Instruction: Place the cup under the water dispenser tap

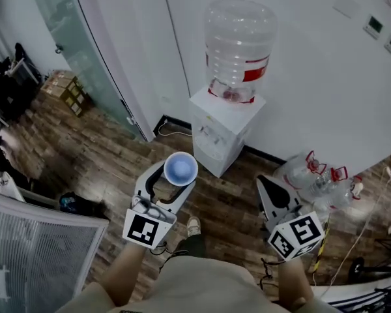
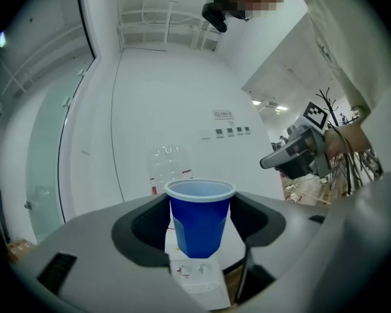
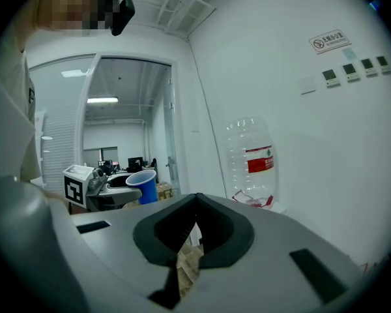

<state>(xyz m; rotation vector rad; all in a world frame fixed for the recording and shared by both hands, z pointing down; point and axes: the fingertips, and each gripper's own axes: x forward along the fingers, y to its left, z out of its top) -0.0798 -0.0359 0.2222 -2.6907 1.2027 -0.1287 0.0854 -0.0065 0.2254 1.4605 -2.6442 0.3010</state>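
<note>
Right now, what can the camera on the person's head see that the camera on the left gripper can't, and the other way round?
Head view only: the person's shoe and the marker cube on the left gripper.

Left gripper view only: the ceiling, and the side of the blue cup pressed between the dark fingers.

Both: the blue cup held in the left gripper, the white water dispenser with the big bottle on top, and the right gripper, its fingers together and empty.

Bright, even indoor light; both claw views fisheye-warped at edges.
</note>
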